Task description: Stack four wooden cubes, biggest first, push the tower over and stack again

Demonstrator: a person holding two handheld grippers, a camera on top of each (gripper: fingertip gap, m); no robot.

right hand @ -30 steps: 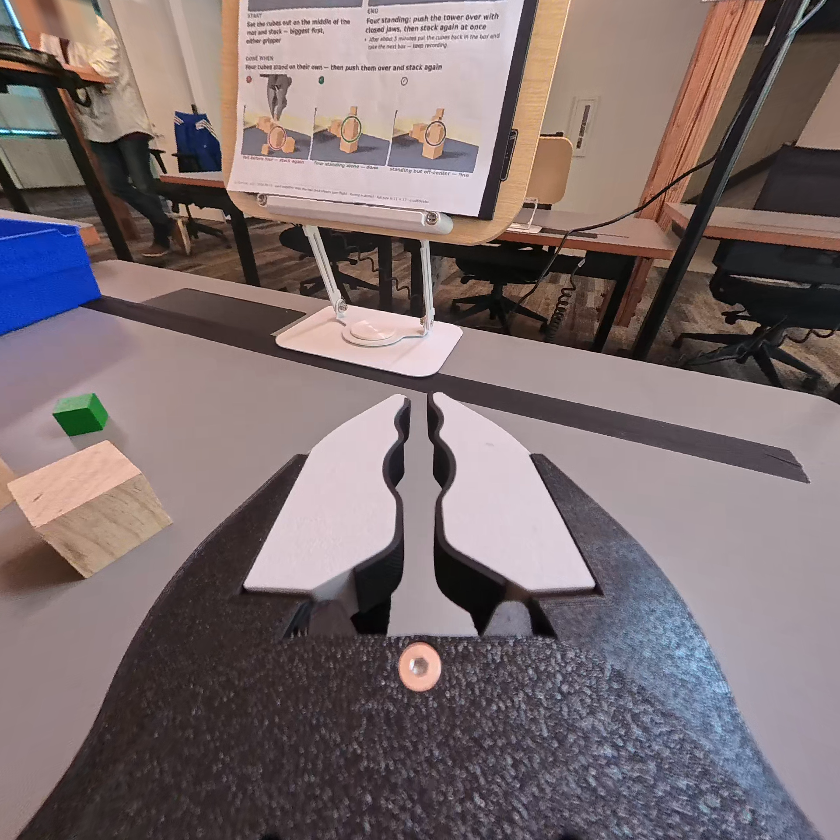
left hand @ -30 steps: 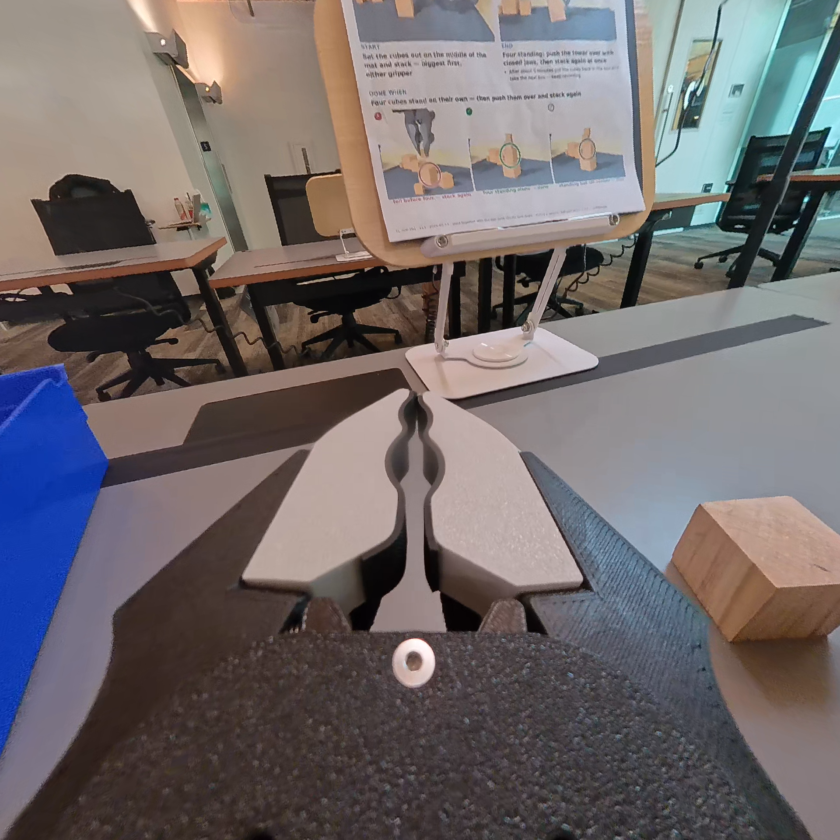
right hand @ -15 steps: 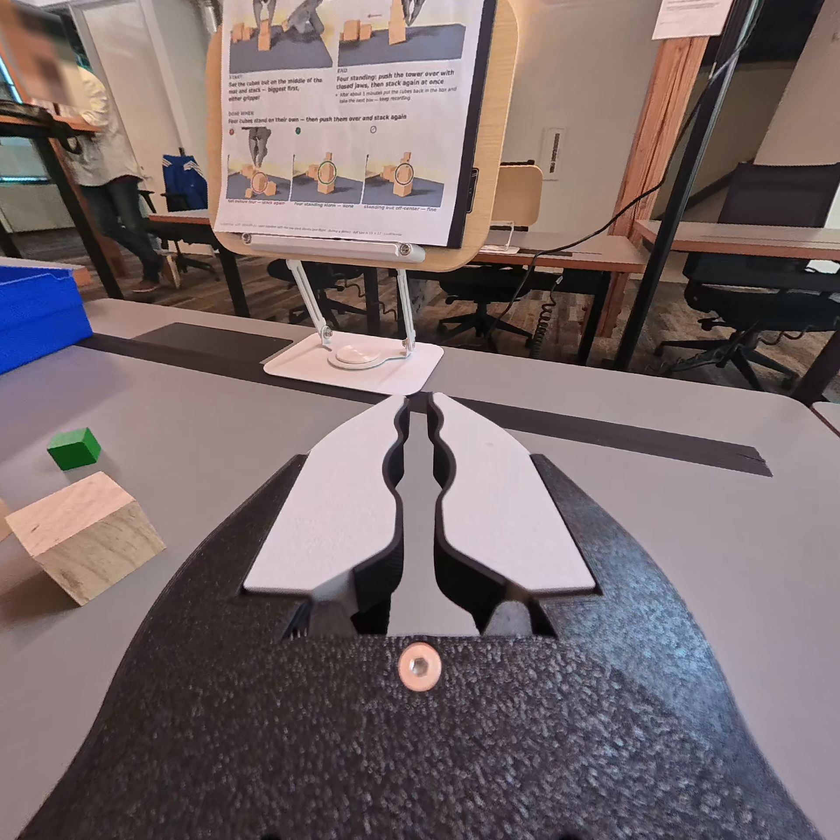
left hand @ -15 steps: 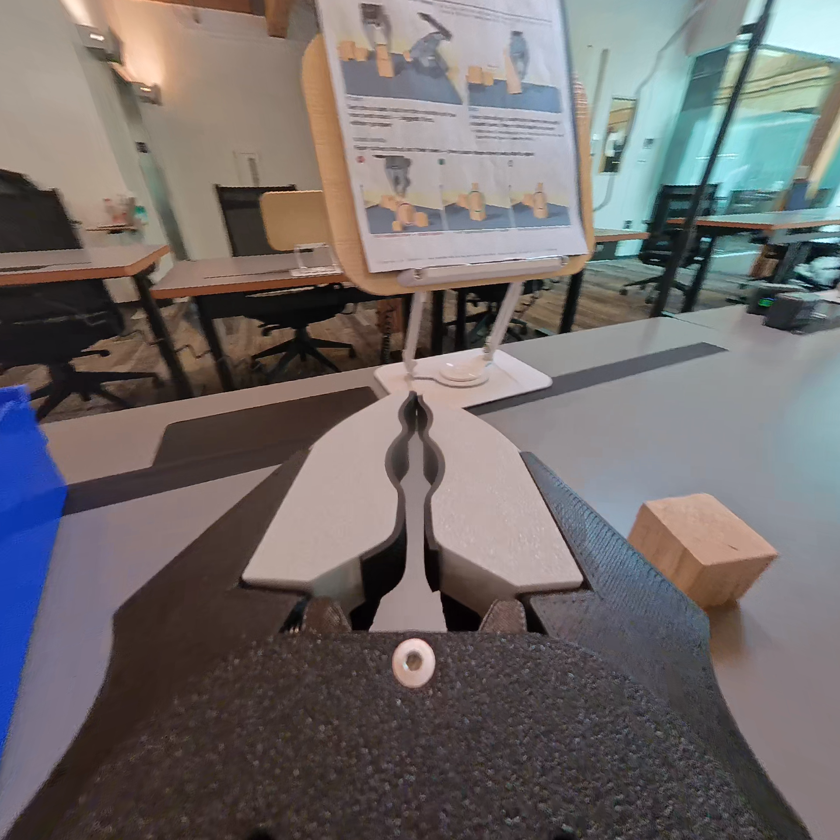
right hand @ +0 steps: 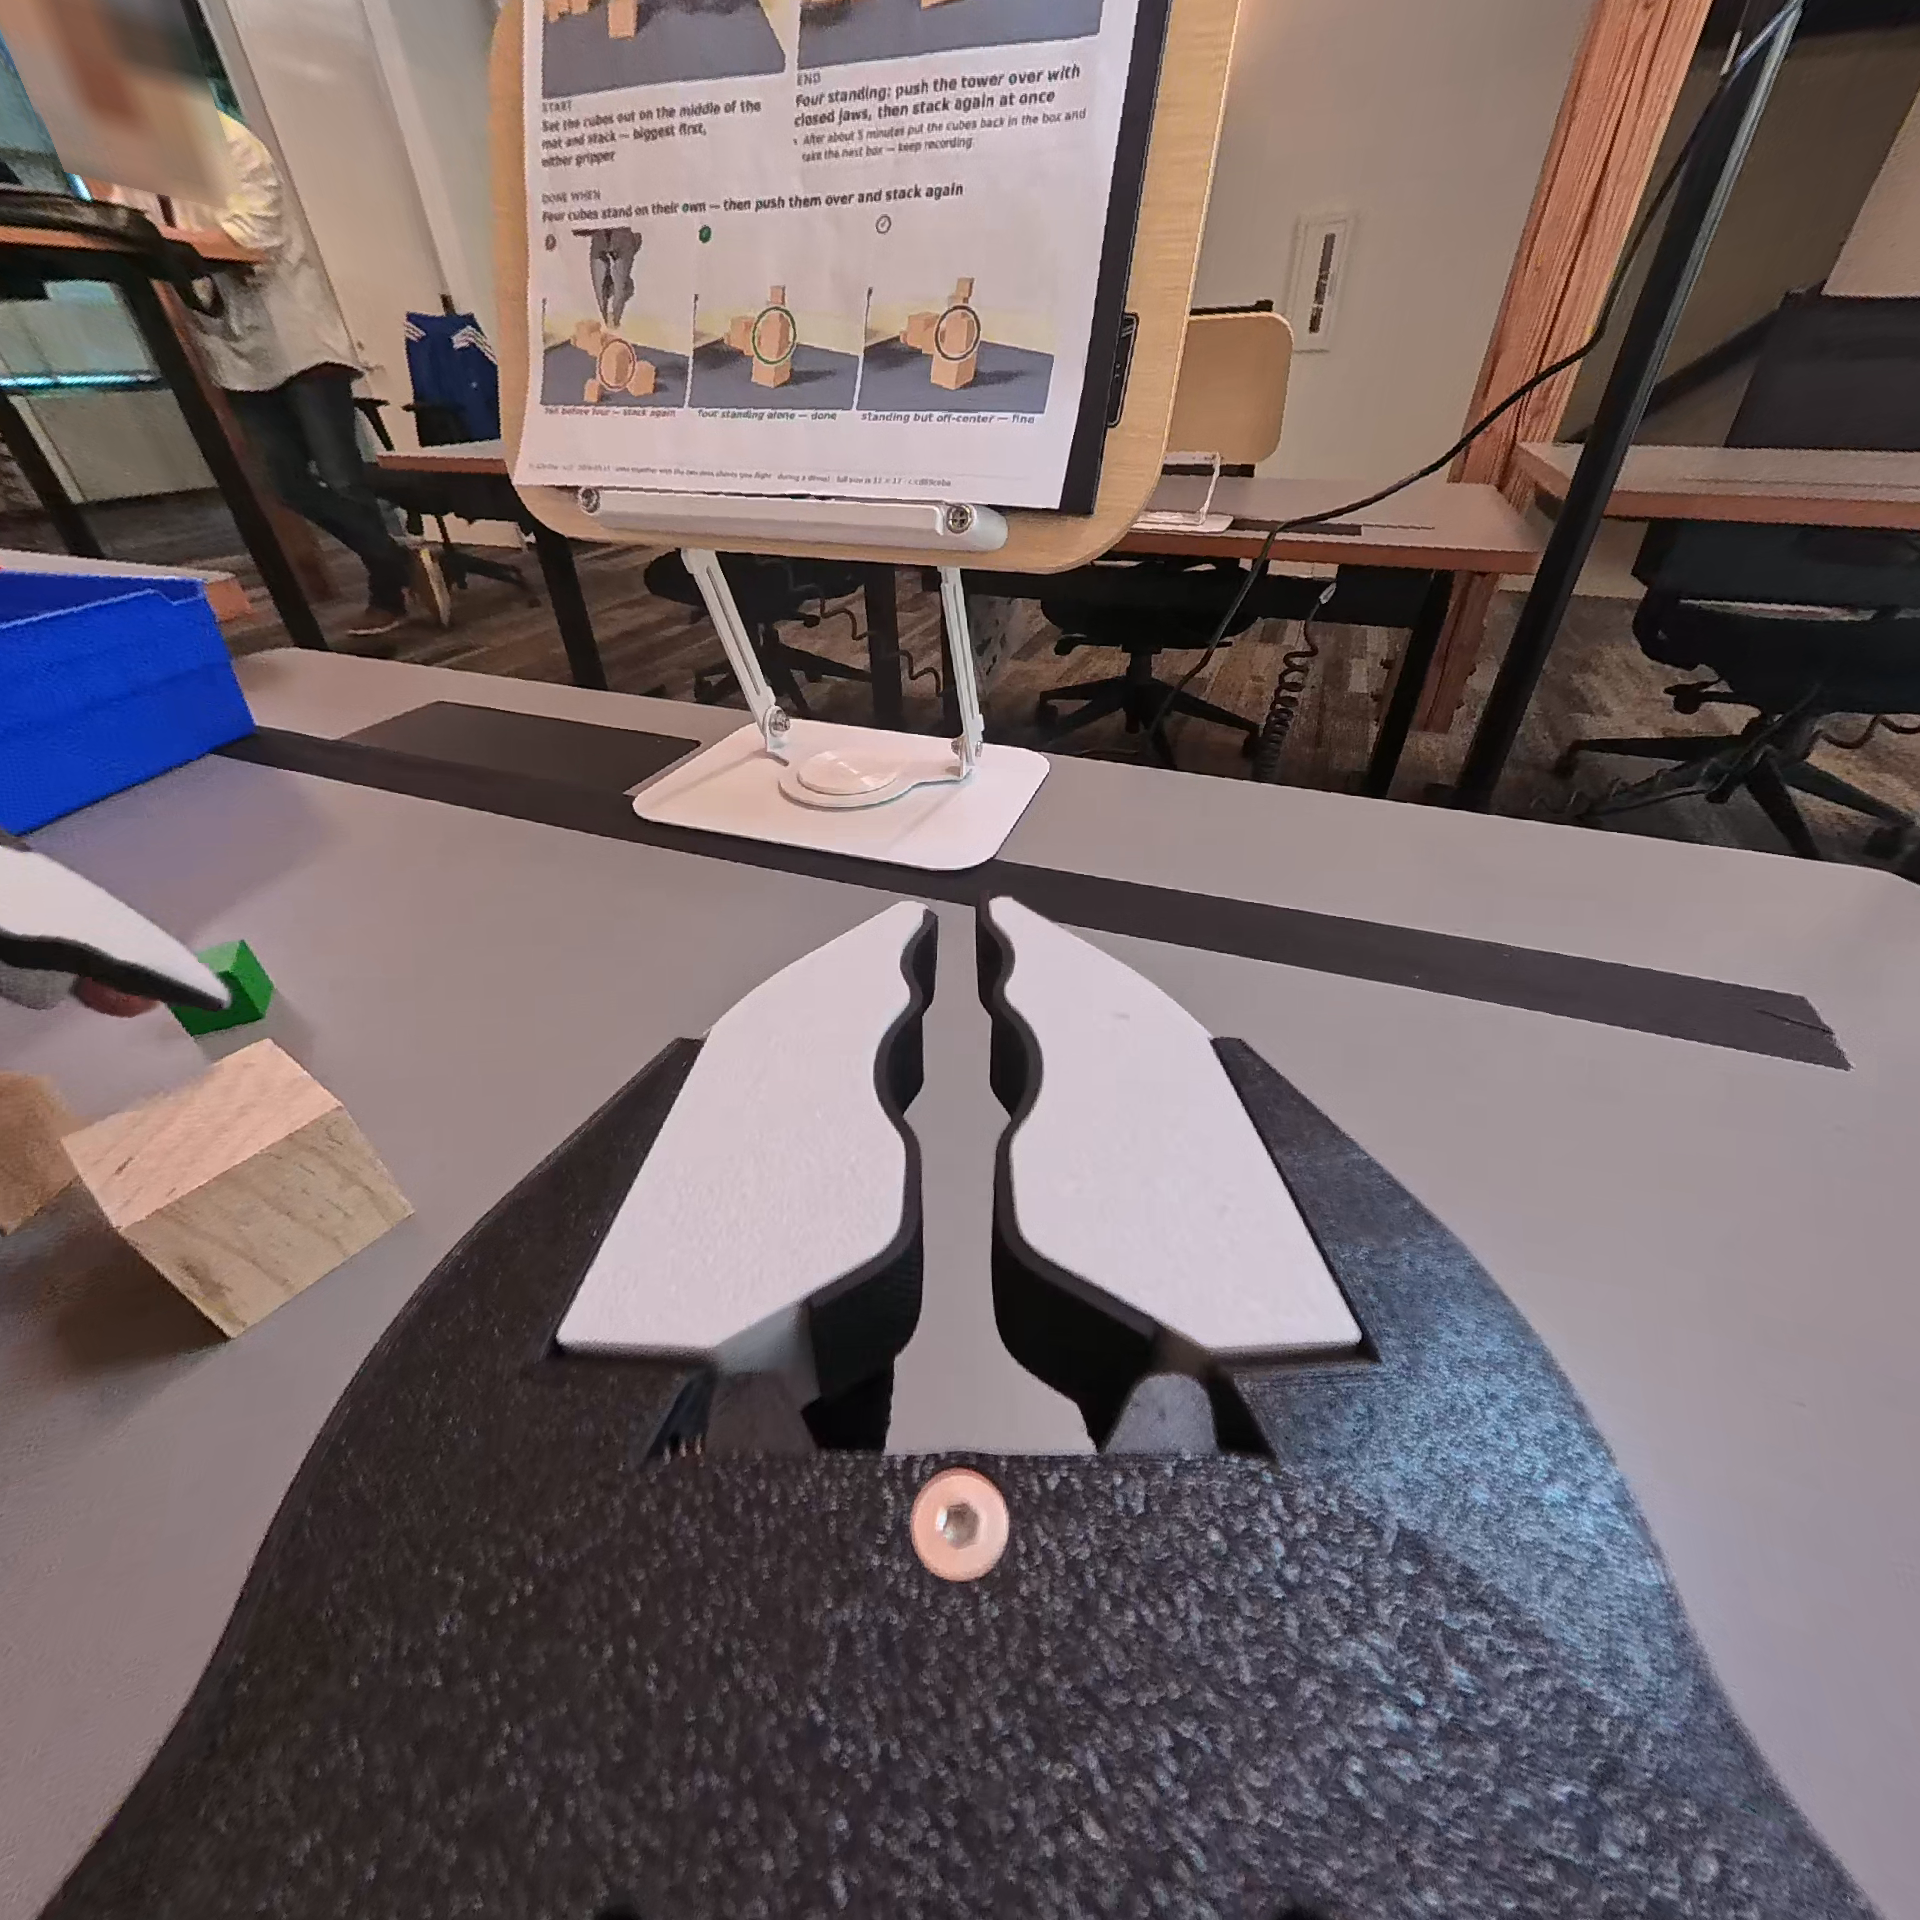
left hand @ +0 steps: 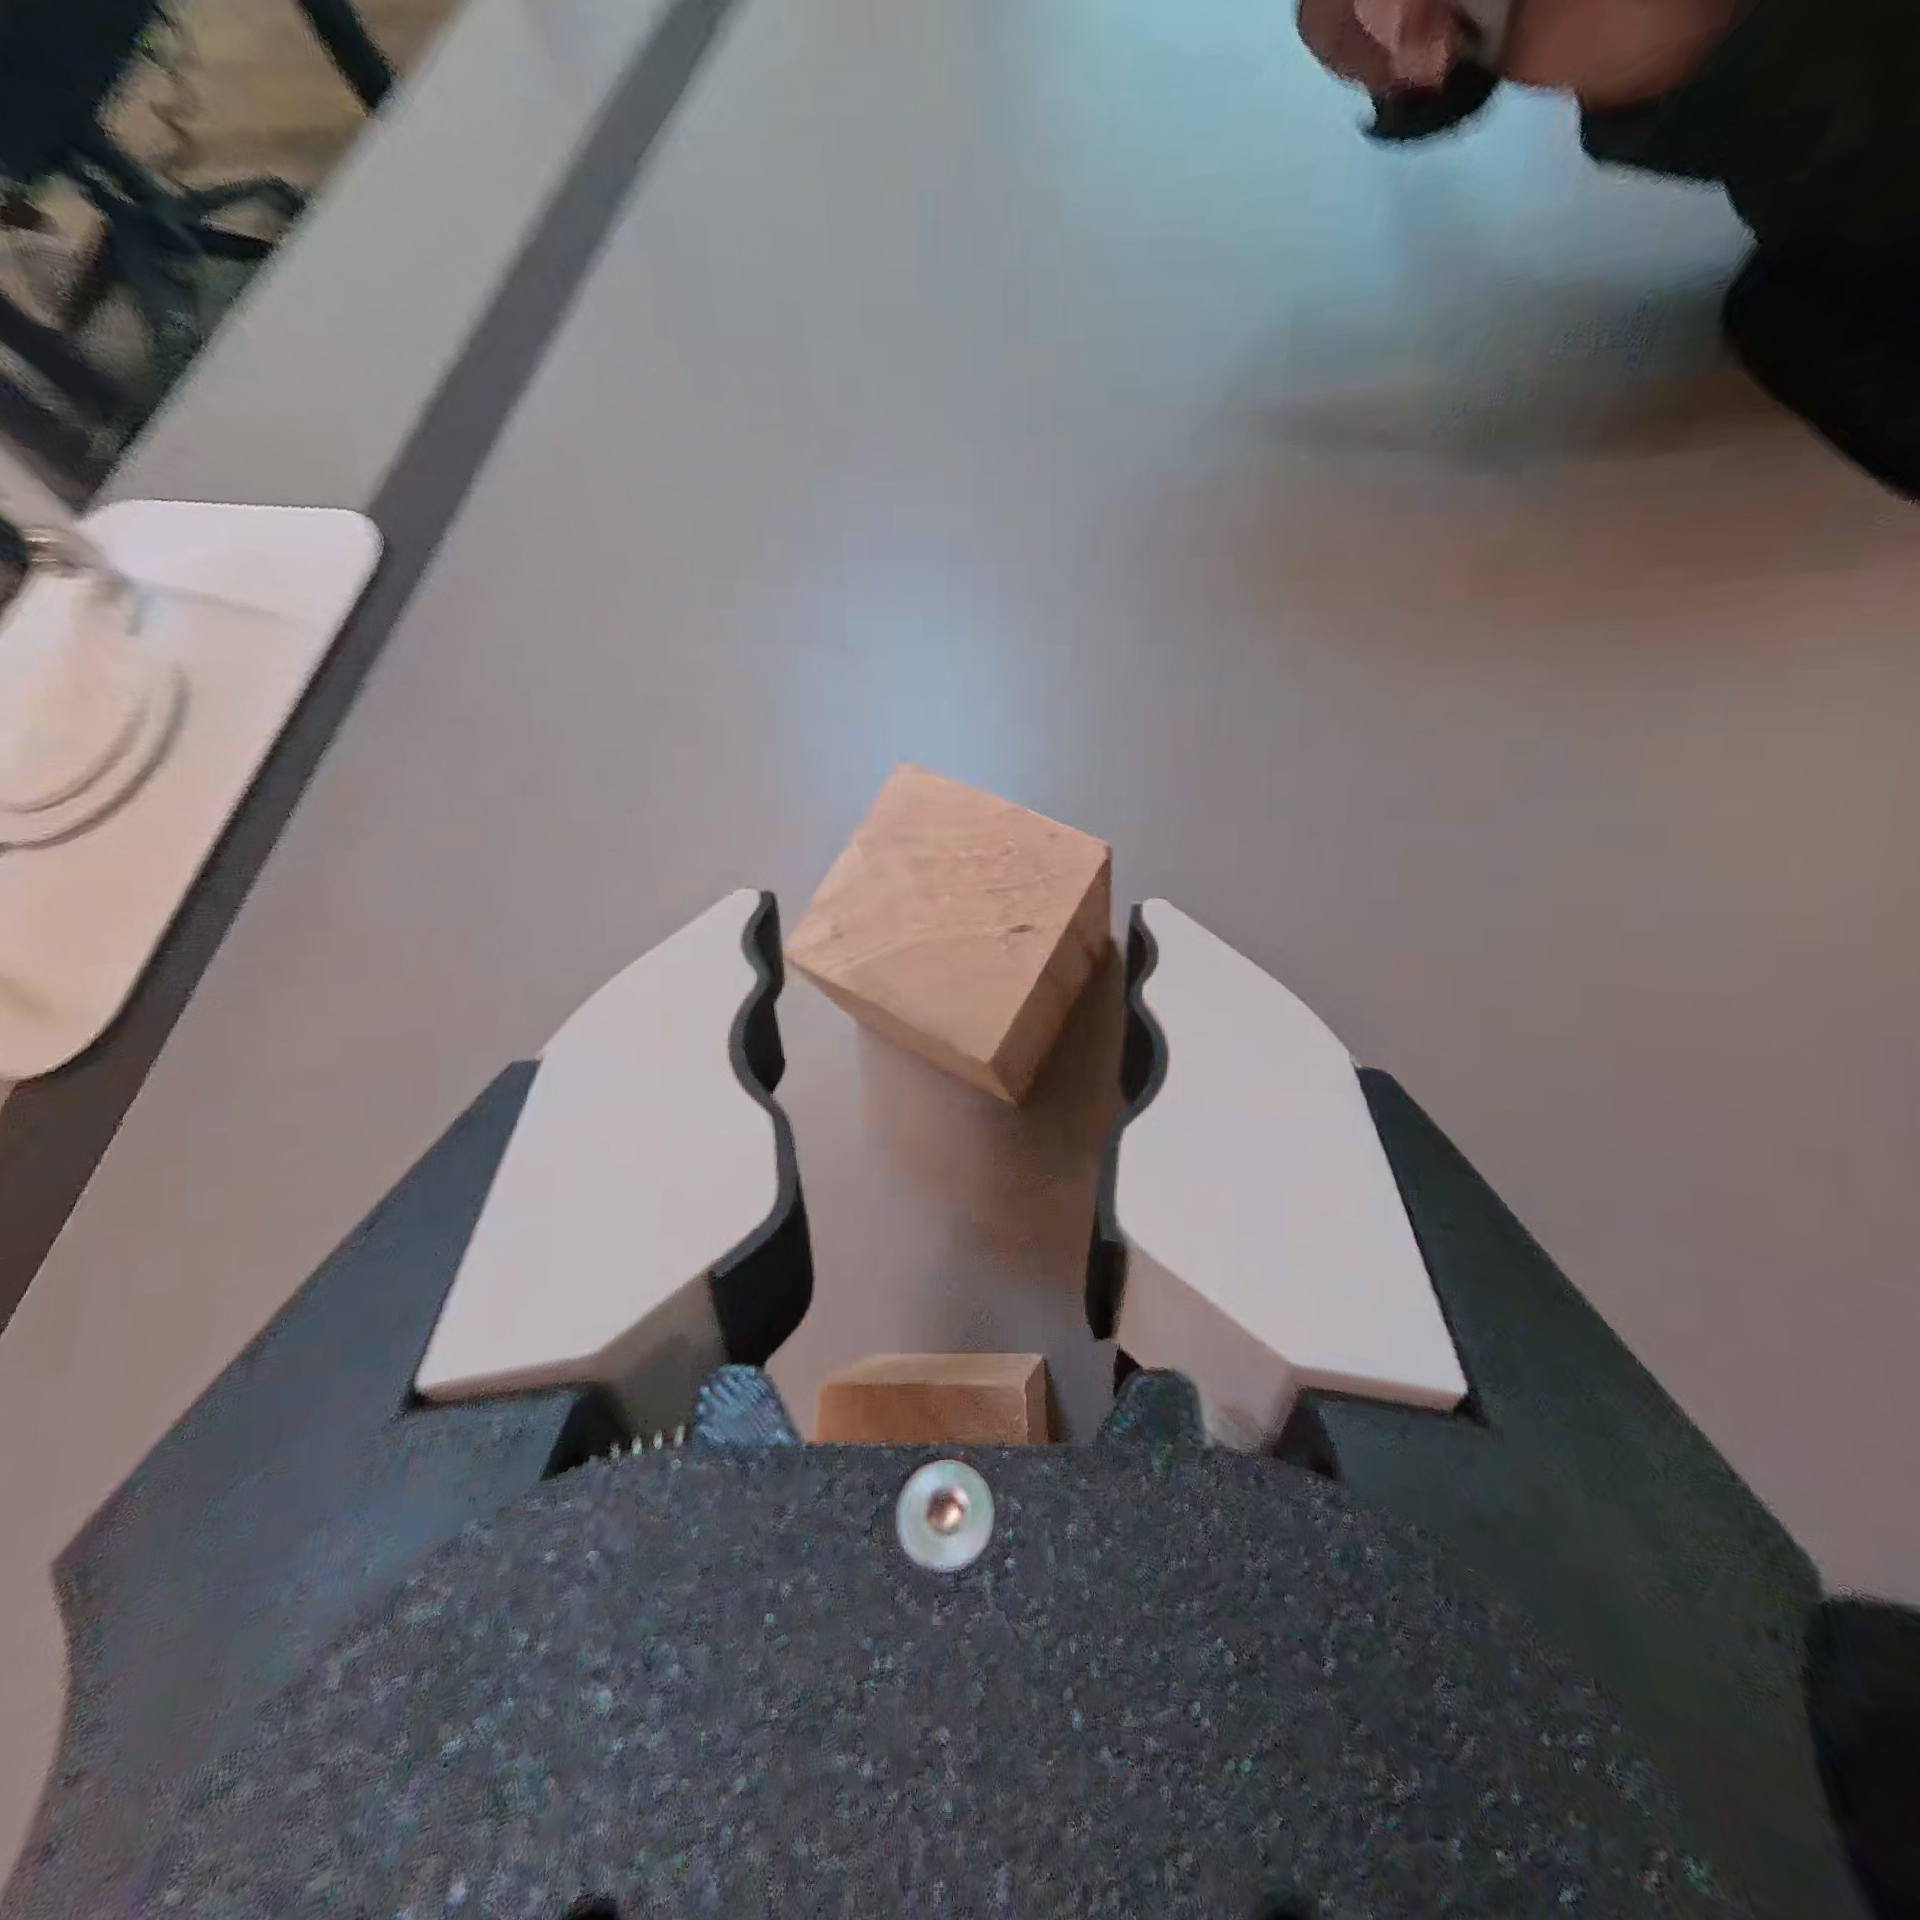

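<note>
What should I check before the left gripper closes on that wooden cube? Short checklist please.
1. Left gripper jaws wide open: ok.
2. Wooden cube between the fingertips: ok.
3. Cube squared to the pads: not ok, it sits turned, a corner toward each pad.
4. Pads touching cube: not ok, gaps show both sides.
5. Second wooden block near the jaw base: cannot tell if it interferes.
6. Right gripper clear, nearly shut on nothing: ok.

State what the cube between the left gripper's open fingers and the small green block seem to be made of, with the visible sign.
Cube: likely unfinished wood, pale tan with faint grain, matte. Green block: uniform colour, no grain visible; painted wood or plastic, cannot tell.
</note>
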